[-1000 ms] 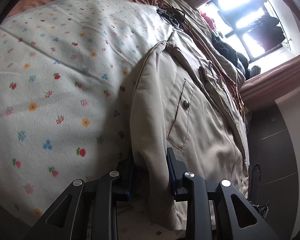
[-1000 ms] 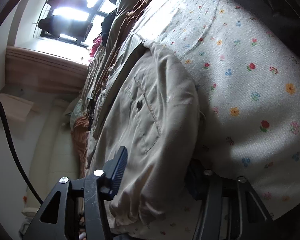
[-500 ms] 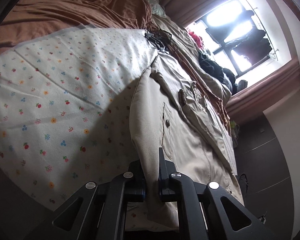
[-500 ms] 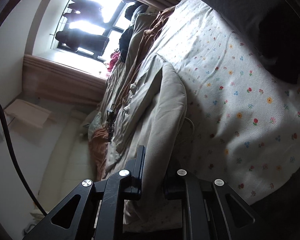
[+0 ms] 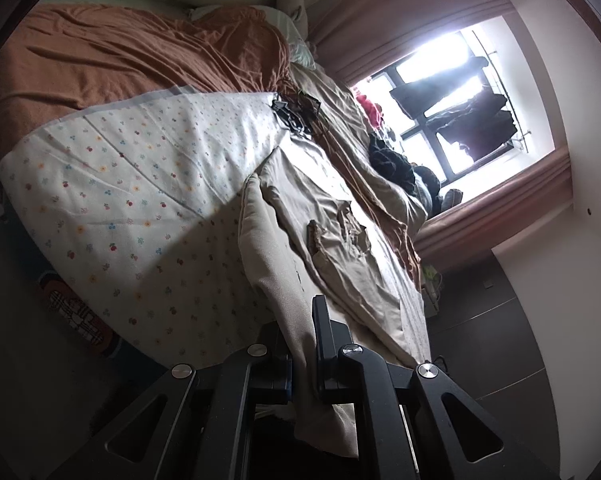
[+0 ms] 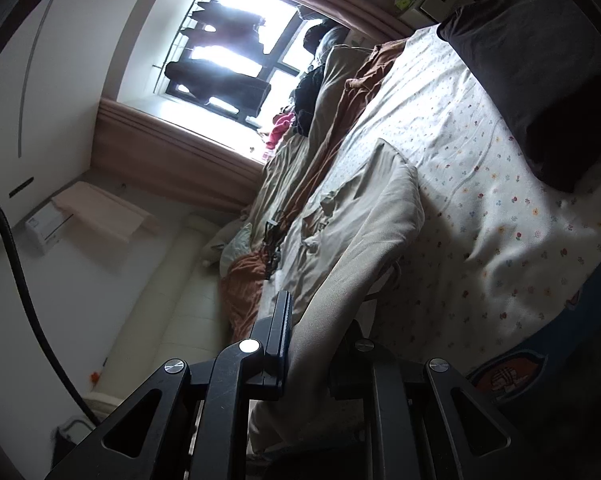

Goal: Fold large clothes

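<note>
Between both tongs point(image 5: 302, 344) point(image 6: 316, 344), pinched beige jacket point(image 5: 340, 248) stretches bedward.

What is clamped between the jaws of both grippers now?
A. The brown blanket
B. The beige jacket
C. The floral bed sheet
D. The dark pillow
B: in each wrist view the beige jacket runs up from the bed between the shut jaws of the left gripper and the right gripper.

Left hand-held gripper point(image 5: 302, 354) clamps beige jacket point(image 5: 332, 248) hem over floral sheet point(image 5: 140, 176)
</note>
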{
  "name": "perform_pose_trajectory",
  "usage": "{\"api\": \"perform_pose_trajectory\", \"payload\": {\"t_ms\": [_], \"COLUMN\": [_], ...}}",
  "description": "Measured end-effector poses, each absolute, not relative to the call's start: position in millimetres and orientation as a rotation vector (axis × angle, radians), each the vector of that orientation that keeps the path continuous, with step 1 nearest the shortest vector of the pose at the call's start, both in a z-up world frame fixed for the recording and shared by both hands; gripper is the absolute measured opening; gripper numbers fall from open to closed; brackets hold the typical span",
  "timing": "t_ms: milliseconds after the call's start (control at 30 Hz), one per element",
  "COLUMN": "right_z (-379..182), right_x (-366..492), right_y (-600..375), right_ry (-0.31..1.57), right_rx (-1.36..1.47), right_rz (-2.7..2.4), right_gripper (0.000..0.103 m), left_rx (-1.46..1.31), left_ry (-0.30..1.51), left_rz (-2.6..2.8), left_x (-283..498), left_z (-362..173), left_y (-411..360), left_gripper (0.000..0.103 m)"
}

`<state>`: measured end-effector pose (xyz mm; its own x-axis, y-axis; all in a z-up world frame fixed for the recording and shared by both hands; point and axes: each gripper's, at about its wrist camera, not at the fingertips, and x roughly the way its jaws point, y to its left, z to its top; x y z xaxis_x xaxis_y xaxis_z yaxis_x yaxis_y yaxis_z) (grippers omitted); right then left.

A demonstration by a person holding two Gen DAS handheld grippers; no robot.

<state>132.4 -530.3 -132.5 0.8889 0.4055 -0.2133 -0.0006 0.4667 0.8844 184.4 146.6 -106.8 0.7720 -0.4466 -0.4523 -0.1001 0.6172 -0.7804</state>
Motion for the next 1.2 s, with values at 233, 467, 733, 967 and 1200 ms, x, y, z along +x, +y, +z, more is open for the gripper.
{"api": "perform_pose_trajectory", "payload": {"t_ms": [233,467,733,967,1200], "right_z": [-91.1,-58.0,-26.4,-24.6,-27.8], "right_x": [96.3,77.7,89.7,130.4,201.4], "right_y": [-519.8,-514.2,-519.8,-532.1,-545.2], "right_ry": [0.356,0.289,0.220,0.220,0.263], "right_rx": [1.021,1.004,1.009,1.029,1.031], "right_rz": [0.300,0.342,0.365,0.345,0.311], "right_gripper": [0.015,0.015,0.015,0.015,0.015], "left_rx": [-0.928,-0.926,-0.918,-0.888,-0.890], "left_ry": [0.593,0.530,0.471,0.457,0.487], "left_rz": [-0.254,-0.275,-0.309,-0.305,-0.291], "left_x": [139.1,114.7,115.9,153.7,223.4], "left_z": [-68.8,-31.9,12.2,28.6,23.5], "left_y": [162.9,170.8,168.7,160.3,152.2], "left_gripper": [0.007,0.007,0.007,0.008,0.008]}}
